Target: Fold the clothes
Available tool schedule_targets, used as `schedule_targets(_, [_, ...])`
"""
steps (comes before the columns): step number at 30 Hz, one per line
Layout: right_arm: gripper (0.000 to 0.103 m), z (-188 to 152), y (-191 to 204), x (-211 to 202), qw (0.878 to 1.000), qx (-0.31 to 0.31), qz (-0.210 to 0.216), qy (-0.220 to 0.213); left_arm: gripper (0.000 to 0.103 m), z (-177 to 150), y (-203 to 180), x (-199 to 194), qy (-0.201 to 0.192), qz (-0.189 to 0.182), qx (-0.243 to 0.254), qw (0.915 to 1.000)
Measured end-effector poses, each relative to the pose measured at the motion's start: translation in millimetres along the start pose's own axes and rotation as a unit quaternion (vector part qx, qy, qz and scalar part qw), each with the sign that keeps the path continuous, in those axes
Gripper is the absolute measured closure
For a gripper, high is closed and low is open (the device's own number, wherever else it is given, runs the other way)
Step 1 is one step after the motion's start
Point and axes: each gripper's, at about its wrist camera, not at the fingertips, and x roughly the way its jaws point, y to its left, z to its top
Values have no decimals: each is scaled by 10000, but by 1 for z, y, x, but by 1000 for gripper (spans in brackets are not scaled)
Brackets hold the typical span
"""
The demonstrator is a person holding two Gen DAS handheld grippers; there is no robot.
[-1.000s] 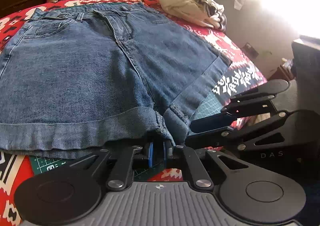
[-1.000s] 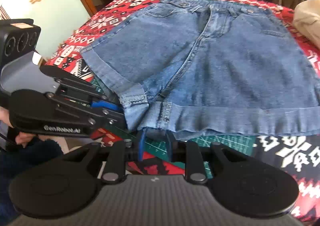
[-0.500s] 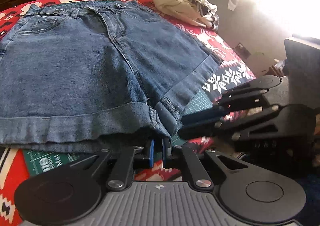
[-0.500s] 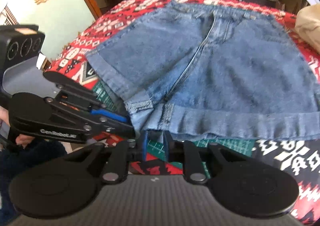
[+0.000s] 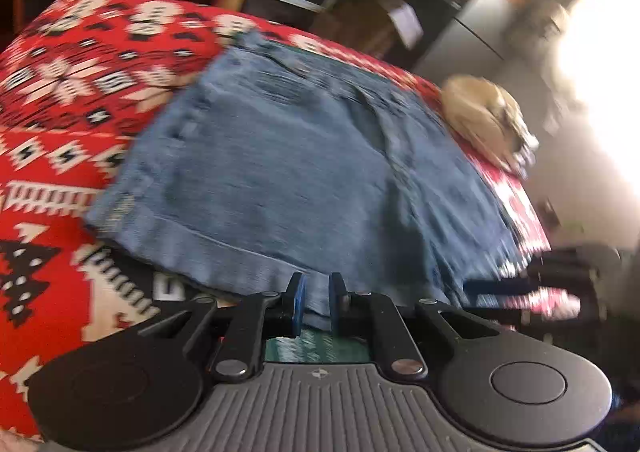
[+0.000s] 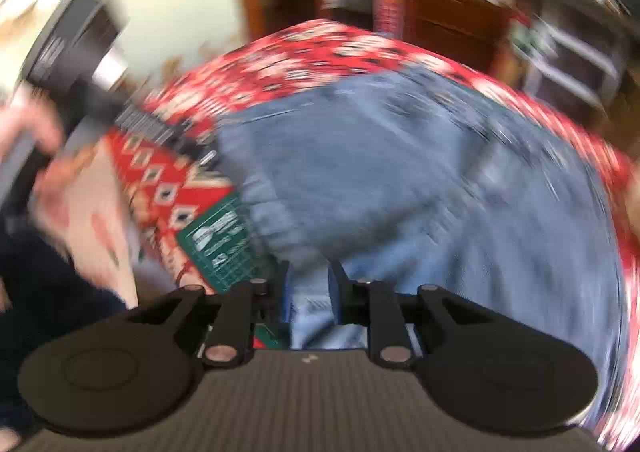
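Denim shorts [image 5: 304, 180] mid-fold: both grippers now clamp cuffed hem & views swing.

Shorts on red patterned blanket [image 5: 80, 100]; L gripper [image 5: 314, 302] & R gripper [image 6: 309, 294] each pinch hem cloth in narrow jaws, vs. hovering w/ nothing between fingers 1 s ago. Heavy blur = fold prob. underway.

Both wrist cameras sat low and very near the hem of the blue denim shorts [image 5: 288, 172], looking forward across them toward the waistband. The left view faced from the hem's left part, the right view [image 6: 400, 188] from its right; both shared the red patterned cloth [image 5: 80, 92].
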Motion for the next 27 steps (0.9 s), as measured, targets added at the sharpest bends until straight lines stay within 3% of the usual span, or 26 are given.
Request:
schedule_targets(3, [81,12,22,22,9943,-1002,-106,342,93,2,8,-4,-86,39,-121,9999])
schedule_targets(8, [81,13,37,49,9811,-1775,-299,708,91,-6,13,-7,-105,-28,-193,9998])
schedule_targets(11, [83,10,40,56,9772,-1920,-365,829,91,-10,14,-6,-107,-86,-256,9996])
schedule_targets(12, [92,9,38,57,9783,-1876,-319,821,90,-10,15,-6,-104,-99,-267,9995])
schedule_targets(15, [99,10,31,54,9877,-1365,-200,732,90,-12,17,-6,-95,-136,-298,9994])
schedule_targets(22, [100,11,3,46,9968,-79,338,718,90,-16,22,-4,-76,-222,-371,9990])
schedule_targets(27, [100,7,-5,48,9960,304,448,716,90,-14,25,-3,-82,-157,-421,9990])
